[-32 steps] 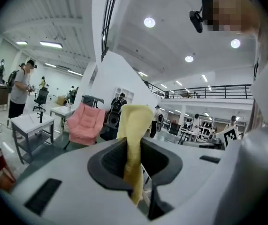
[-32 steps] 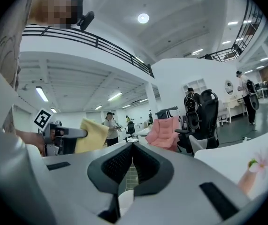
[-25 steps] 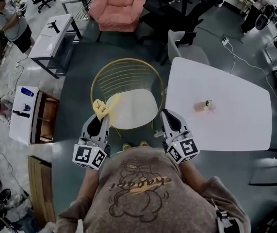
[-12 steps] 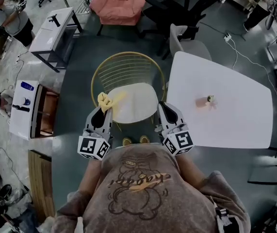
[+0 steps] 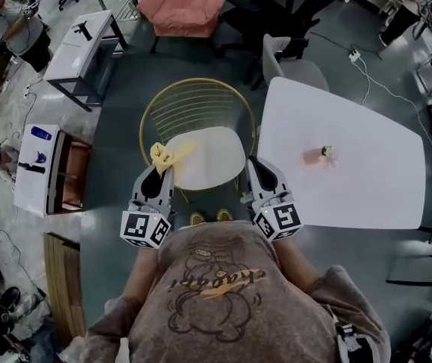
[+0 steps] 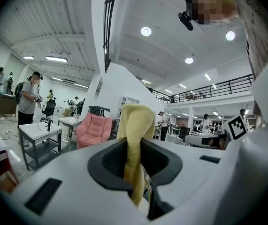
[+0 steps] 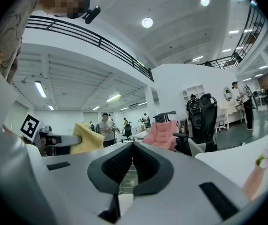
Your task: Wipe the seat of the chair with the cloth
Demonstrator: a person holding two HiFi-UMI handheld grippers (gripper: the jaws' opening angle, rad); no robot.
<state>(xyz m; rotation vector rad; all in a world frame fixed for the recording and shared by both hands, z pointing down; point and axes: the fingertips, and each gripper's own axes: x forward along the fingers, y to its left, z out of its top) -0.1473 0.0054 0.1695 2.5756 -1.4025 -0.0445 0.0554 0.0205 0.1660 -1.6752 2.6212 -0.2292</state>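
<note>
The yellow cloth (image 5: 166, 156) is pinched in the jaws of the left gripper (image 5: 160, 174). In the left gripper view the jaws are clamped tight on it, and a floppy bit sticks up above them. From the head view, the cloth sits at the left edge of the white chair seat (image 5: 212, 159), and one loose end points to the right, over the seat. I cannot tell if the cloth is pressing on the seat or just hanging above it. The seat lies in front of the left jaws and a little to their right, so I think the wipe has to go forward and to the right, across the seat toward the gold wire back (image 5: 197, 104). The left gripper is the one to do it, since it has the cloth and is right at the seat's edge. The right gripper (image 5: 253, 165) is at the other front corner of the seat, between the seat and the white surface (image 5: 352, 195). Its jaws are closed together with nothing in them. It looks like the wiping has not got far, since the cloth is only at the edge.
</note>
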